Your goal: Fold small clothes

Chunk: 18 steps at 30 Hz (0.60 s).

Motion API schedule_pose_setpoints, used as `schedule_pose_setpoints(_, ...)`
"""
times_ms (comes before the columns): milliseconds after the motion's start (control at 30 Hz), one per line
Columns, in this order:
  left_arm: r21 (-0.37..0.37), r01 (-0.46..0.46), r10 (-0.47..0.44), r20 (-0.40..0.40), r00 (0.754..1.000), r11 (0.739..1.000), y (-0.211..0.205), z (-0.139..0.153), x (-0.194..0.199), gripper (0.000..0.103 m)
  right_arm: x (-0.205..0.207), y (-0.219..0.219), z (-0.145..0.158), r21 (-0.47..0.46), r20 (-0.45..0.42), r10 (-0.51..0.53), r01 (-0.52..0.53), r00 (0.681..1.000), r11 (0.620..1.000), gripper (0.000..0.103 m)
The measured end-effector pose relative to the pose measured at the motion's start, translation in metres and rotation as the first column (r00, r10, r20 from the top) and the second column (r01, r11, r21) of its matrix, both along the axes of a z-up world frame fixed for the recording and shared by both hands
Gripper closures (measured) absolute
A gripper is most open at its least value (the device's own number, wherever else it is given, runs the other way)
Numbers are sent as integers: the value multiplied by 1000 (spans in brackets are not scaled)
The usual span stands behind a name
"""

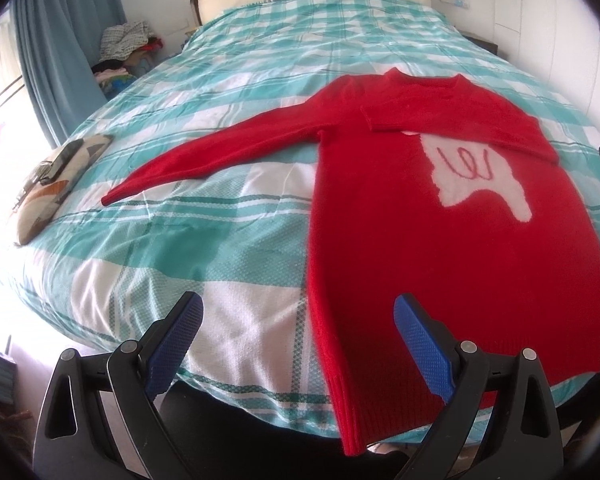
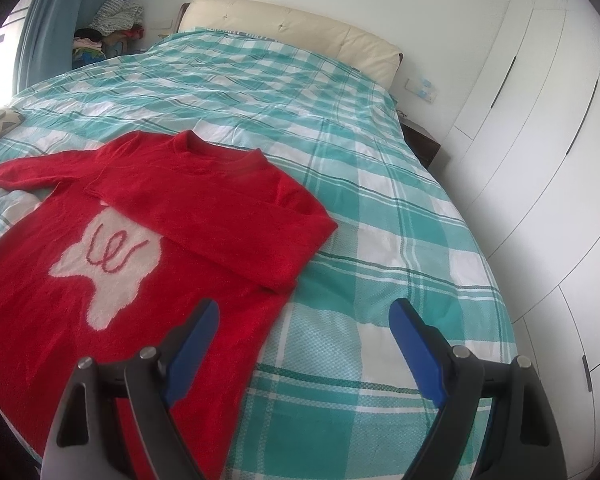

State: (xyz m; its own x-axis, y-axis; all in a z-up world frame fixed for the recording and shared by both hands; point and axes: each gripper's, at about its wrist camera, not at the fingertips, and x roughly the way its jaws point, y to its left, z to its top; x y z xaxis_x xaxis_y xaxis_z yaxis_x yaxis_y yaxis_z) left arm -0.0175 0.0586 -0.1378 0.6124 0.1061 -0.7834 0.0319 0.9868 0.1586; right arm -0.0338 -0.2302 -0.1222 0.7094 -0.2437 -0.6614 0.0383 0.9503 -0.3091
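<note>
1. Lying flat on the bed (image 1: 228,216), a red knitted sweater (image 1: 420,240) is seen, fuzzy in texture, with a ribbed hem hanging slightly over the near edge of the mattress.
2. A white, irregular patch (image 2: 112,264) with a looping red line is worked into the chest of the sweater.
3. One sleeve (image 2: 228,216) is folded across the chest, its cuff lying near the collar side; the other sleeve (image 1: 204,156) is stretched straight out over the bedspread.
4. The bedspread is a thin woven cotton in teal and white checks, lightly creased; a padded cream headboard (image 2: 292,28) is seen behind it.
5. A flat patterned cushion (image 1: 56,188) lies at the far left edge of the bed, with a dark object on top.
6. The left hand-held gripper (image 1: 298,320) is held spread wide, its blue textured pads empty; the sweater's lower side edge lies between and beneath them.
7. The right hand-held gripper (image 2: 304,324) is likewise spread and empty, above the sweater's other side edge, just below the folded sleeve.
</note>
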Motion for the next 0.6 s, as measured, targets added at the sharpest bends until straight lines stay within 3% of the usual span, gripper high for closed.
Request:
schedule_pose_setpoints(167, -79, 57, -60, -31, 998, 995, 29, 10, 20, 6, -2, 4, 1, 40, -11, 34, -34, 999, 999, 17)
schedule_pose_setpoints(333, -228, -31, 33, 2, 999, 973, 130, 43, 76, 5, -12, 4, 4, 112, -2, 74, -73, 997, 991, 17)
schedule_pose_setpoints(467, -389, -152, 149, -37, 988, 909, 228, 36, 135, 5, -19, 10, 6, 147, 2, 101, -101, 995, 984, 17)
schedule_pose_setpoints(600, -426, -342, 303, -160, 940, 837, 300, -8, 176, 11, -27, 19, 8, 142, 1, 130, -128, 992, 982, 17)
